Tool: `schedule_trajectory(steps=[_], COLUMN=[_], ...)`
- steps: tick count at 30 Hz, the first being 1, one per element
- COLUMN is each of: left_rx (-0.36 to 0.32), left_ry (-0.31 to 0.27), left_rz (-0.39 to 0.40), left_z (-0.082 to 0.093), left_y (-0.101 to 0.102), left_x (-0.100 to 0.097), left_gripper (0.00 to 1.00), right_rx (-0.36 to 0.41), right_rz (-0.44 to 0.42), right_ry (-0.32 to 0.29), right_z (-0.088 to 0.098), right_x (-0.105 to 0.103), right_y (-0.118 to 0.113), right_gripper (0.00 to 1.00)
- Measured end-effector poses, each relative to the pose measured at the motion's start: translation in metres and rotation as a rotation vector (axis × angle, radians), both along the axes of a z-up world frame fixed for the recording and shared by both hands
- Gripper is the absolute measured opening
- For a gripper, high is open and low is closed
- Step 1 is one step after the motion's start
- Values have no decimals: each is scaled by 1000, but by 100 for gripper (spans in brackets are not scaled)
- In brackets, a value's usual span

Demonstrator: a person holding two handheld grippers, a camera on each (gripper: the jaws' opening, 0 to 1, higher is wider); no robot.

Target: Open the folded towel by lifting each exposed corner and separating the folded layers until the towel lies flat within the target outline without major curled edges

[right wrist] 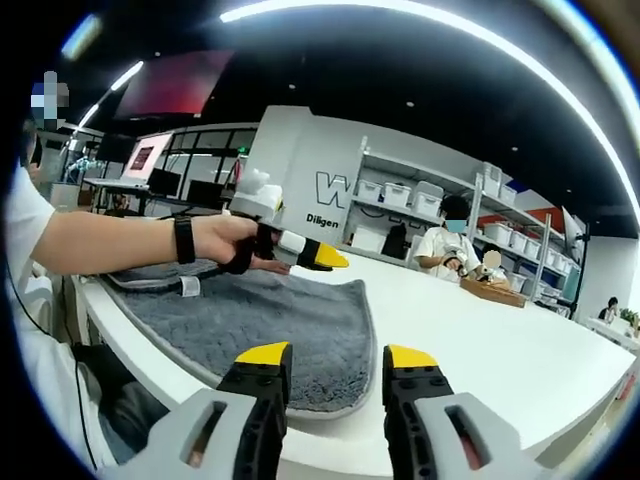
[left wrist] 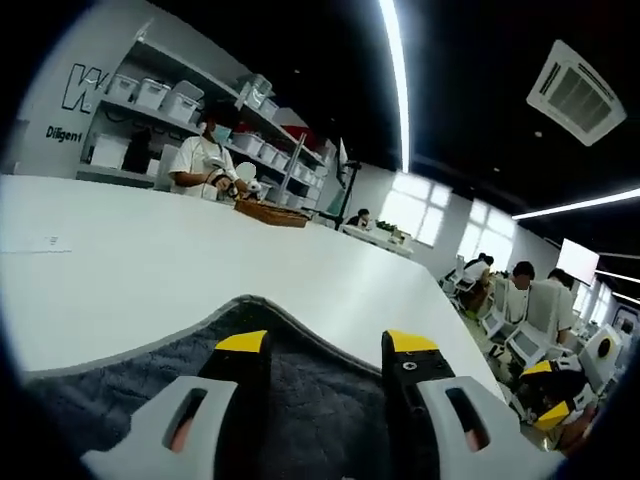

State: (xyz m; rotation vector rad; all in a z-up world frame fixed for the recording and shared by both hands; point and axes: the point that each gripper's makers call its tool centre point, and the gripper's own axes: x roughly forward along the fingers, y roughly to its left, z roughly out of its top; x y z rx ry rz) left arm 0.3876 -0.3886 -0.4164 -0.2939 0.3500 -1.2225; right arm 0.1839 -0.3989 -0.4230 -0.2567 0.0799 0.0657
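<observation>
The grey towel (right wrist: pixel 285 320) with a pale border lies on the white table (right wrist: pixel 470 340), its rounded corner toward my right gripper. A thicker folded layer sits at its far left, with a small white tag (right wrist: pixel 188 287) on it. My right gripper (right wrist: pixel 336 356) is open, just off the towel's near edge, with nothing between its jaws. A person's hand holds my left gripper (right wrist: pixel 333 259) a little above the towel's far side. In the left gripper view my left gripper (left wrist: pixel 326 343) is open low over the towel (left wrist: pixel 120 385), whose curved edge lies just ahead on the table (left wrist: pixel 150 260).
A wicker basket (left wrist: pixel 272 213) (right wrist: pixel 494 291) sits far across the table, with a person (left wrist: pixel 203 160) working beside it. Shelves of white bins (left wrist: pixel 150 95) line the back wall. More people sit at desks (left wrist: pixel 520 300) beyond the table's right edge.
</observation>
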Motion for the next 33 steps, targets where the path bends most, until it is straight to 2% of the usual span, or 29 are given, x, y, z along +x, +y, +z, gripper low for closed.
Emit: schedule_trajectory(steps=[9,13,16,19,21,22,23,24,26,28,30,33], left_rx=[49,36,25,-2,10,-1,-3,-12,8,1,8,11], left_ry=[-54,-40,-46,-67,-68,-92,-85,-104,-122,-137,-136,-157], left_rz=[4,-5,-25,-37,-66,-102,-99,-110,-124,-129,-136,-147], left_z=[-3,-3,-2,3,5,12,14,19,20,23,23,24], left_y=[10,15,17,18,13,11,12,13,14,14,16,17], left_x=[-7,-10,-23,-31,-21,-22,-20,-22,-25,-29,-35,-39], left_gripper=[42,43,43,44,44,44,44,44,44,44,44,45], right_rx=[14,19,22,15,23,23,19,19,19,11,41,26], right_rz=[12,39,56,70,104,113,116,136,158,167,202,207], right_ry=[10,13,20,21,18,17,18,26,51,54,61,68], right_z=[-3,-2,-1,3,10,12,12,12,8,8,8,7], right_x=[0,2,3,5,6,6,6,7,8,8,8,9], right_y=[2,8,12,15,22,24,25,28,33,36,41,43], right_gripper=[40,42,43,45,45,45,45,45,45,47,46,47])
